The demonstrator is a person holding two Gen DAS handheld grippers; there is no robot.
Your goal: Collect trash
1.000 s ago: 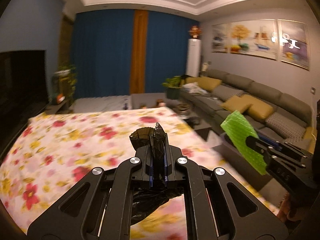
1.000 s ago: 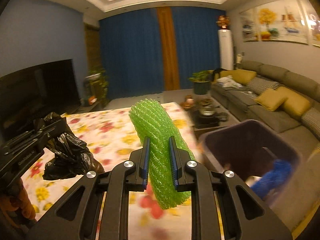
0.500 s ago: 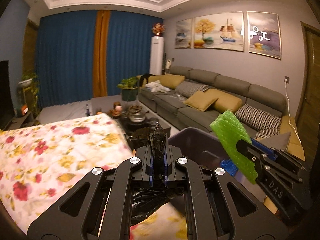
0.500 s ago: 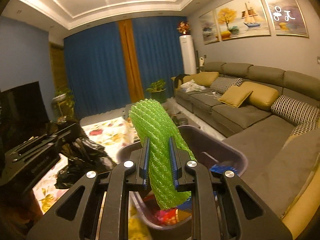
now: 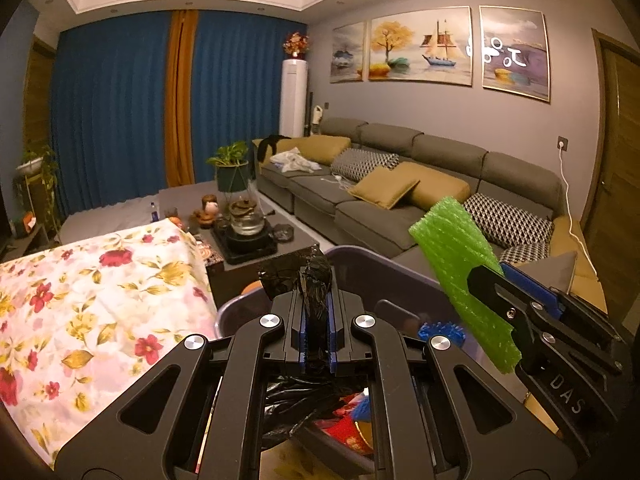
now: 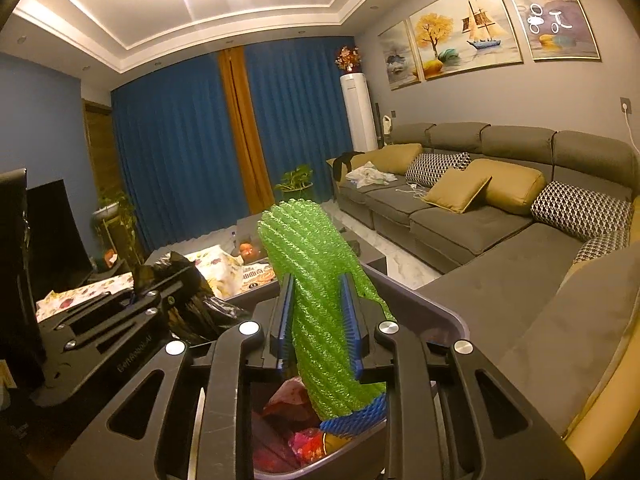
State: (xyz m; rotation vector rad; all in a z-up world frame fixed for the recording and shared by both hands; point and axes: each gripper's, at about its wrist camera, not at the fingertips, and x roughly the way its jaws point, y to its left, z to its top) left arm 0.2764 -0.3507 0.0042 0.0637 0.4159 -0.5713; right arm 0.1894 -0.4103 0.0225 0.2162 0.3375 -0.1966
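My left gripper is shut on a crumpled black plastic bag, which hangs down over the purple trash bin. My right gripper is shut on a green foam net sleeve and holds it above the same bin. The bin holds red wrappers and blue foam netting. In the left wrist view the right gripper with the green sleeve is at the right. In the right wrist view the left gripper with the black bag is at the left.
A table with a floral cloth lies to the left of the bin. A low tea table with a kettle stands beyond it. A long grey sofa with cushions runs along the right wall. A dark TV stands at the left.
Both grippers have swung right from over the floral table to above the purple bin, each still holding its trash. The bin is now directly below them.
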